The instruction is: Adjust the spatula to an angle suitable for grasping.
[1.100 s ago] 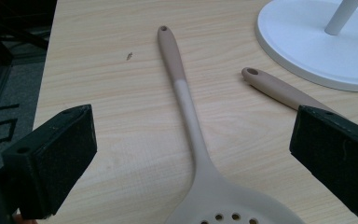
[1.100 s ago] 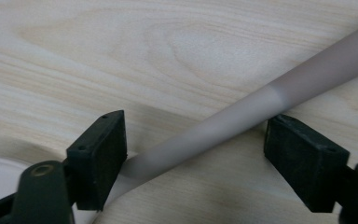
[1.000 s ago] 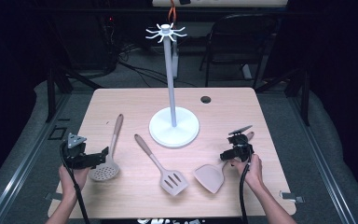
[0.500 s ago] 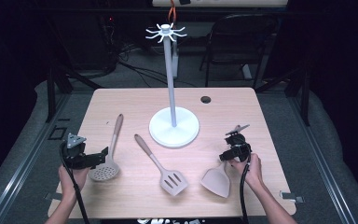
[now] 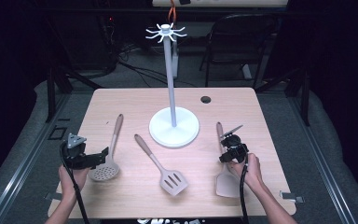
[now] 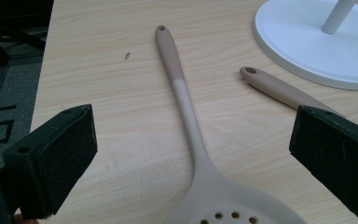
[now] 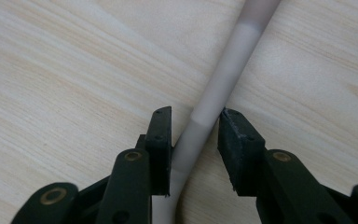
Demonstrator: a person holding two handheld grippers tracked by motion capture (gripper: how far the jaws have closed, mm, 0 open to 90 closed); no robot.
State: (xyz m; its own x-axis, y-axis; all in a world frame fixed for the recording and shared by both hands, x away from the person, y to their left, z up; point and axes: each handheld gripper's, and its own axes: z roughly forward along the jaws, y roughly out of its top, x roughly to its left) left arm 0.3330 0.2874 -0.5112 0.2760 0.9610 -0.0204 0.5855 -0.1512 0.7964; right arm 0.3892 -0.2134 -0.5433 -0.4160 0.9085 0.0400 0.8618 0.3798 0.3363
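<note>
Right gripper (image 5: 230, 148) sits low over the handle of the solid spatula (image 5: 225, 182) at the right side of the counter (image 5: 135, 100). Its jaws have just been closing, handle between them. In the right gripper view they flank the handle (image 7: 214, 112); one pad (image 7: 161, 149) looks to touch it, the other stands a sliver off (not yet a firm clamp, I judge). Since a second ago the spatula has swung: its blade, then lying out to the left, now lies toward the person, handle aimed at the white stand (image 5: 173, 126).

Left gripper (image 5: 91, 158) hovers, jaws wide apart, over the skimmer (image 6: 191, 140), holding nothing. Slotted turner (image 5: 161, 164) lies between, untouched.

Likely next: grip completes, spatula lifts toward the stand's hooks (image 5: 166, 31).
</note>
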